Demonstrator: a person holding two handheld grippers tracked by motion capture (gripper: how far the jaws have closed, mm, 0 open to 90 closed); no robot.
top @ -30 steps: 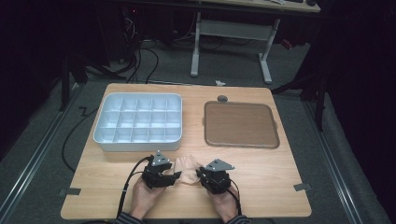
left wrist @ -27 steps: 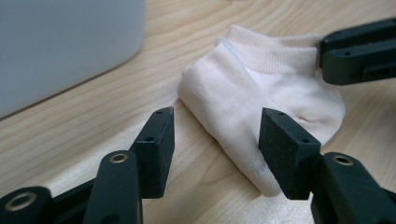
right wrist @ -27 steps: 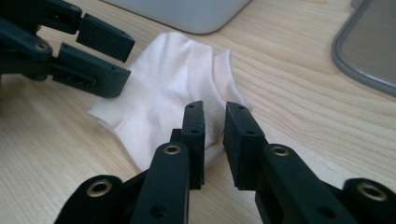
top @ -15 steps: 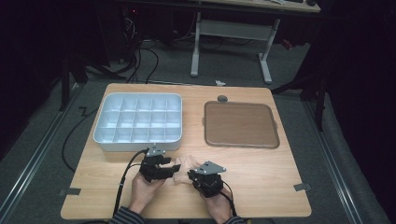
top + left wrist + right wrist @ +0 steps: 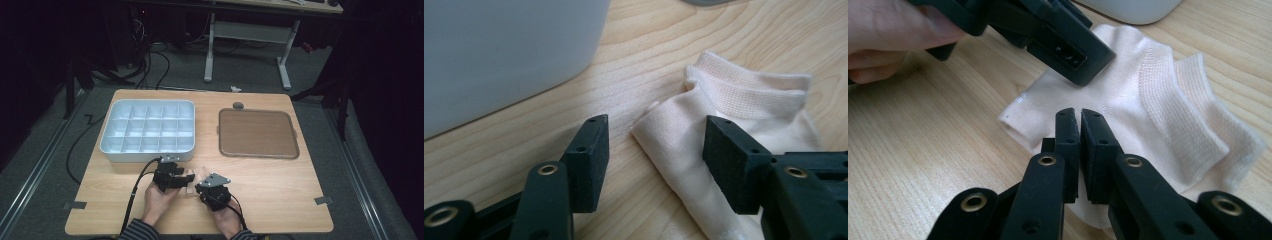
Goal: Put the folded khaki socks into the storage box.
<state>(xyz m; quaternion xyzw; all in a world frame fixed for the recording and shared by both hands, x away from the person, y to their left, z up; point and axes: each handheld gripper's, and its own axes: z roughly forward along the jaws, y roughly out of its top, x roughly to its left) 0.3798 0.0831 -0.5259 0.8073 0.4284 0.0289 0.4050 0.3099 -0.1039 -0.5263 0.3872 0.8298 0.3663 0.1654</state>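
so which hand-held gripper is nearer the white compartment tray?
Left. The left hand-held gripper sits just below the white plastic compartment tray; the right hand-held gripper is farther toward the table's near edge.

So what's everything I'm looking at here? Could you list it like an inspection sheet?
Surface: wooden table, bare near its front right.
Job's things: pale sock lying flat.
Clutter: white divided tray; brown flat tray; small grey disc.
Tools: left tool open, straddling the sock's edge; right tool has just been closing, now shut over the sock; grip unclear.
Cables: black cable trailing from the left tool.
Surroundings: dark room, white desk legs behind.
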